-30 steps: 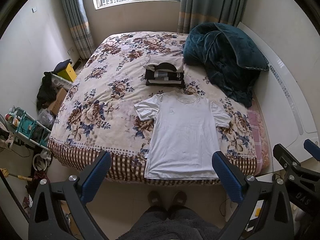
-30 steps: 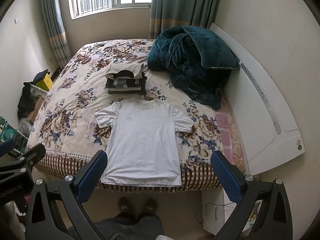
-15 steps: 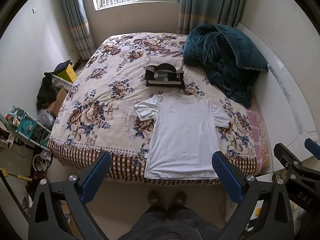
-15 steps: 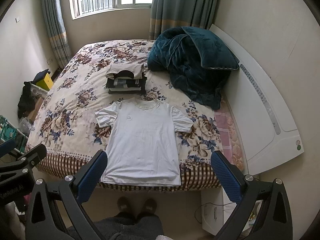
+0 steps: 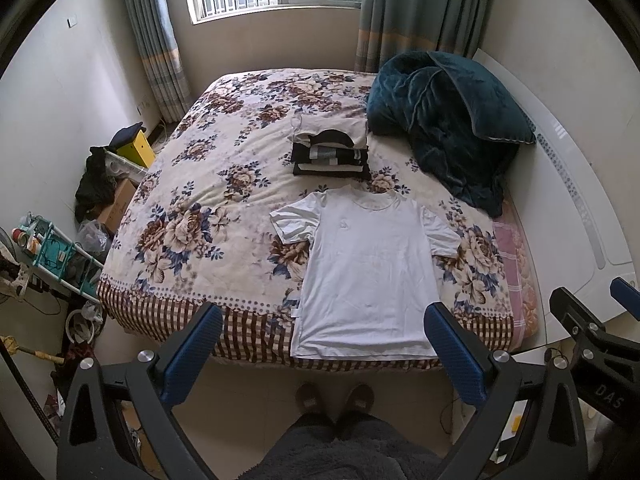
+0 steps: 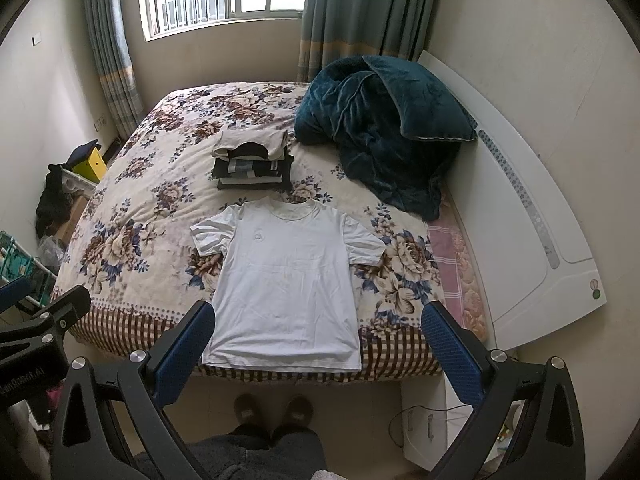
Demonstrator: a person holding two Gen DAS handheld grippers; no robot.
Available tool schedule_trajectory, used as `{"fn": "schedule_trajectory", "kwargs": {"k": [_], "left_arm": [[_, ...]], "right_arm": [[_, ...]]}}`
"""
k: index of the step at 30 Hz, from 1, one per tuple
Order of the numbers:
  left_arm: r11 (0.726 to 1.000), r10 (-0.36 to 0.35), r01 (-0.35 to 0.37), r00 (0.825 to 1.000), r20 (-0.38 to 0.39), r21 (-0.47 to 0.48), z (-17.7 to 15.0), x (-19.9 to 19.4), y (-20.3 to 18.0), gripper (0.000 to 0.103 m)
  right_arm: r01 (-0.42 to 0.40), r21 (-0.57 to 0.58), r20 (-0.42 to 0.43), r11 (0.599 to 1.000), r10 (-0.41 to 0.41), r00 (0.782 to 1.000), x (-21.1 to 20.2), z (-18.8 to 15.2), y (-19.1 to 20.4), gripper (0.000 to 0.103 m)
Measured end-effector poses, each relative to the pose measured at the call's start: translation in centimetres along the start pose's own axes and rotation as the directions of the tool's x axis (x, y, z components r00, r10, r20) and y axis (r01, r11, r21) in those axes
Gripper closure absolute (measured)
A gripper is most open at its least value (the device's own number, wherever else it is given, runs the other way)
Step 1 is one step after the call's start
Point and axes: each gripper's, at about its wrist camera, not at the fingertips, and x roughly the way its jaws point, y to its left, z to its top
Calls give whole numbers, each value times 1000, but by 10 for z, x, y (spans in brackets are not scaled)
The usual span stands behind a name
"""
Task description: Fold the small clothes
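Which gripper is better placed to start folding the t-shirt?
Neither clearly. Both the left gripper and the right gripper hang open above the floor, short of the flat t-shirt. Likely each takes its own side. If one must lead, the right, since its view centres the shirt slightly better.

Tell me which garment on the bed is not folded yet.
The white T-shirt, spread flat with both sleeves out at the near edge of the bed. The other garments sit in a folded stack just beyond its collar.
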Motion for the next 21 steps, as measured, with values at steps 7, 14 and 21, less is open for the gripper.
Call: {"fn": "schedule_trajectory", "kwargs": {"k": [7, 14, 21], "left_arm": [[1000, -7, 7, 1000, 6, 7, 8, -3, -4, 0], [1000, -10, 10, 1000, 10, 4, 9, -4, -5, 0], [1000, -1, 0, 999, 53, 26, 19, 7, -5, 0]], "right_arm": [[0, 3, 0, 1000, 0, 1000, -1, 1, -2, 0], [1, 2, 2, 1000, -1, 1000, -1, 0, -2, 0], [-1, 16, -11, 1000, 1, 1000, 5, 4, -7, 0]]}}
